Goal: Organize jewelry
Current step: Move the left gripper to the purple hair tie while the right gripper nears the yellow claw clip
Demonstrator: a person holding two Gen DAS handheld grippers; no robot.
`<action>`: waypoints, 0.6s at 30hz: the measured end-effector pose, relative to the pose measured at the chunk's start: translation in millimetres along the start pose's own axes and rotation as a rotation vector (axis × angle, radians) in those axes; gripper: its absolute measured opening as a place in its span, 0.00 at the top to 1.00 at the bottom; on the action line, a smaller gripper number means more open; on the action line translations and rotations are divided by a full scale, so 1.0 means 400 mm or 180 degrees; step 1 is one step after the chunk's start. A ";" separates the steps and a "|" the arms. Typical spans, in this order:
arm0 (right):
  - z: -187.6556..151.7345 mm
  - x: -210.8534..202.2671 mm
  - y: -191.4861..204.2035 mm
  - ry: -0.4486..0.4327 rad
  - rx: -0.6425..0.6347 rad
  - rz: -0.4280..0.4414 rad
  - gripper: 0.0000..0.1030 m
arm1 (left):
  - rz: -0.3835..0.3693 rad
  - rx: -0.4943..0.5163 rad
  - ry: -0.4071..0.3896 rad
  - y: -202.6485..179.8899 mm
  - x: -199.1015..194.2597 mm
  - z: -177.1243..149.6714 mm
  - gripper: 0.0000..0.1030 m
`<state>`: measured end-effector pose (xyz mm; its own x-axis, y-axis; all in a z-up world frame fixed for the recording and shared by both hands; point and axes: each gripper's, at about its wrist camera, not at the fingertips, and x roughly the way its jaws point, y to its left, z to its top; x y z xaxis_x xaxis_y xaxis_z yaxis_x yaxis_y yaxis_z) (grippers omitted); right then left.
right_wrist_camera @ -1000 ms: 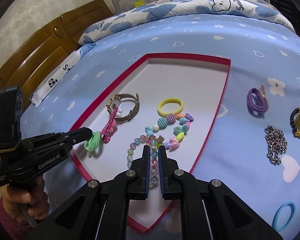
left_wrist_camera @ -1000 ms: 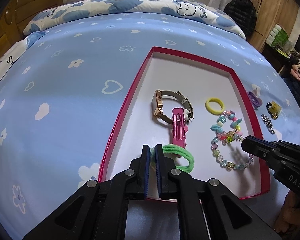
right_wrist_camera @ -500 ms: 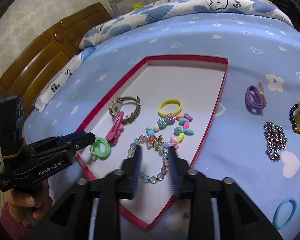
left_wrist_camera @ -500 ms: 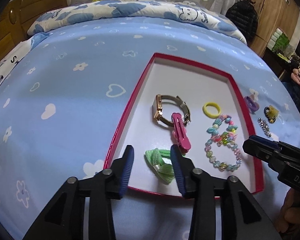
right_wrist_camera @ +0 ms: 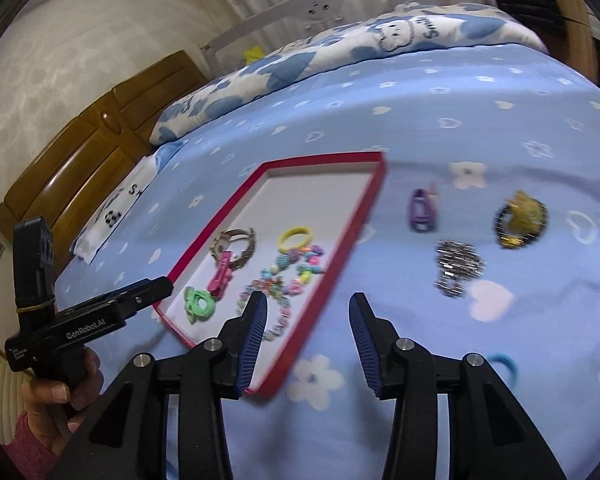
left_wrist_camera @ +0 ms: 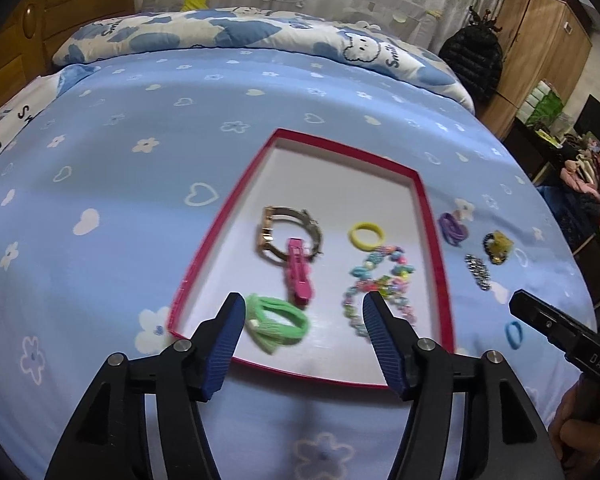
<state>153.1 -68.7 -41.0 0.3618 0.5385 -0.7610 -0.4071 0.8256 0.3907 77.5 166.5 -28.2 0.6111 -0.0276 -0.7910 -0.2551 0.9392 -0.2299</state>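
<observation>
A: Start with the left wrist view. What is in the red-rimmed tray (left_wrist_camera: 431, 232)?

B: It is a shallow rectangular tray with a smooth white floor, lying on the blue bedsheet (left_wrist_camera: 140, 208) printed with white hearts and flowers. The left gripper (left_wrist_camera: 303, 312) hangs over the tray's near edge, its ribbed blue pads spread wide and holding nothing. Between them lies a green fabric hair tie (left_wrist_camera: 276, 323), soft and looped, in the tray's near left corner. Just beyond it is a glossy pink plastic clip (left_wrist_camera: 299, 273), its far end over a gold-toned metal watch (left_wrist_camera: 288, 234). Toward the tray's right side sit a round yellow hair tie (left_wrist_camera: 366, 235) and a pastel bead bracelet (left_wrist_camera: 376, 288).

A: And right of the tray?

B: On the sheet: a purple hair tie (left_wrist_camera: 453, 229), a yellowish clip ringed with dark beads (left_wrist_camera: 497, 246), a silver chain (left_wrist_camera: 478, 272) and a blue hair tie (left_wrist_camera: 514, 334).

A: Now the right wrist view.

B: The right gripper (right_wrist_camera: 308, 316) also stands wide and empty, over the sheet at the tray's (right_wrist_camera: 352, 236) near right rim. The chain (right_wrist_camera: 456, 265) is a glittering heap to the tray's right, with the purple tie (right_wrist_camera: 422, 210) and beaded clip (right_wrist_camera: 521, 219) beyond it. The green tie (right_wrist_camera: 199, 305) lies in the tray's near corner.
</observation>
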 end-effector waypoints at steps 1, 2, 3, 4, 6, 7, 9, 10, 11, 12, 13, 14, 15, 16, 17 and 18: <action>-0.003 -0.012 -0.011 -0.0017 0.0027 -0.0025 0.57 | -0.0024 0.0013 0.0002 -0.007 -0.003 -0.001 0.40; -0.006 -0.025 -0.023 -0.0038 0.0055 -0.0055 0.57 | -0.0042 0.0036 -0.0002 -0.018 -0.006 -0.001 0.39; -0.007 -0.035 -0.033 -0.0057 0.0078 -0.0077 0.57 | -0.0054 0.0055 -0.0004 -0.026 -0.008 -0.001 0.37; -0.010 -0.048 -0.046 -0.0087 0.0112 -0.0107 0.56 | -0.0071 0.0076 -0.0006 -0.035 -0.010 0.000 0.35; -0.014 -0.071 -0.065 -0.0137 0.0153 -0.0148 0.54 | -0.0108 0.0117 -0.0008 -0.055 -0.016 0.000 0.32; -0.015 -0.083 -0.075 -0.0170 0.0172 -0.0181 0.52 | -0.0125 0.0136 -0.0008 -0.066 -0.018 0.000 0.30; -0.015 -0.098 -0.089 -0.0212 0.0198 -0.0224 0.51 | -0.0161 0.0180 -0.0006 -0.085 -0.020 0.000 0.30; -0.015 -0.107 -0.099 -0.0233 0.0222 -0.0246 0.51 | -0.0178 0.0212 0.0002 -0.097 -0.020 0.001 0.30; -0.016 -0.114 -0.108 -0.0250 0.0241 -0.0262 0.51 | -0.0185 0.0231 0.0005 -0.106 -0.019 0.001 0.30; -0.015 -0.119 -0.115 -0.0263 0.0259 -0.0277 0.51 | -0.0196 0.0257 0.0012 -0.116 -0.018 0.003 0.29; -0.015 -0.124 -0.122 -0.0279 0.0274 -0.0291 0.51 | -0.0201 0.0270 0.0017 -0.124 -0.015 0.004 0.29; -0.014 -0.130 -0.130 -0.0297 0.0289 -0.0307 0.51 | -0.0211 0.0288 0.0023 -0.131 -0.012 0.006 0.29; -0.014 -0.134 -0.136 -0.0310 0.0298 -0.0318 0.51 | -0.0221 0.0313 0.0028 -0.139 -0.011 0.009 0.29; -0.013 -0.137 -0.142 -0.0320 0.0305 -0.0329 0.51 | -0.0223 0.0332 0.0030 -0.148 -0.008 0.012 0.29; -0.011 -0.142 -0.150 -0.0330 0.0317 -0.0342 0.51 | -0.0225 0.0353 0.0030 -0.155 -0.006 0.015 0.29; -0.011 -0.145 -0.156 -0.0338 0.0328 -0.0350 0.51 | -0.0229 0.0371 0.0032 -0.162 -0.004 0.017 0.29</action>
<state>153.9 -152.0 -23.5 0.4880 0.4543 -0.7453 -0.2740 0.8904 0.3634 98.3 108.1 -8.2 0.6171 -0.0990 -0.7806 -0.1218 0.9681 -0.2191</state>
